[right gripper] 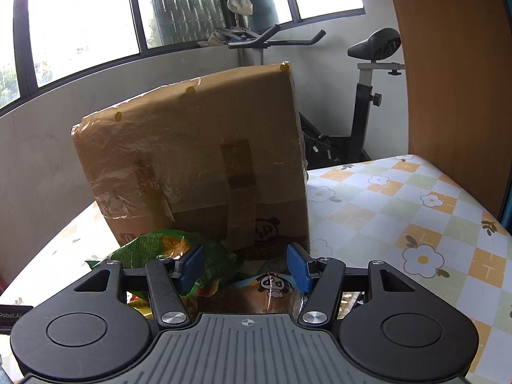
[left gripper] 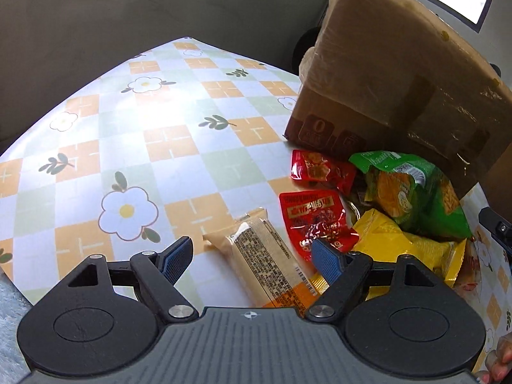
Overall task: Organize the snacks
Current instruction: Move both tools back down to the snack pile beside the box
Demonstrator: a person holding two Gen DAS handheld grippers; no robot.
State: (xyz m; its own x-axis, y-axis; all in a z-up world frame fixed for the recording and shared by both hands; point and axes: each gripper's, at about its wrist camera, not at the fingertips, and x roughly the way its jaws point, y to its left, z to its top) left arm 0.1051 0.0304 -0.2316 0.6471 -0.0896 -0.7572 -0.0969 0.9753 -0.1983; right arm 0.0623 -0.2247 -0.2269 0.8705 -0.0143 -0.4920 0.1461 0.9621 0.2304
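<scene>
A loose pile of snacks lies on the flowered tablecloth in front of a taped cardboard box. In the left wrist view I see a beige cracker pack, two red packets, a green bag and a yellow bag. My left gripper is open and points down over the cracker pack, its pads clear of it on both sides. My right gripper is open above a panda-printed packet, with the green bag at its left finger and the box close ahead.
The box stands tilted against the pile. Bare tablecloth spreads right of the box and left of the snacks. A wooden chair back rises at the table's right edge; an exercise bike stands behind. A hand shows at bottom right.
</scene>
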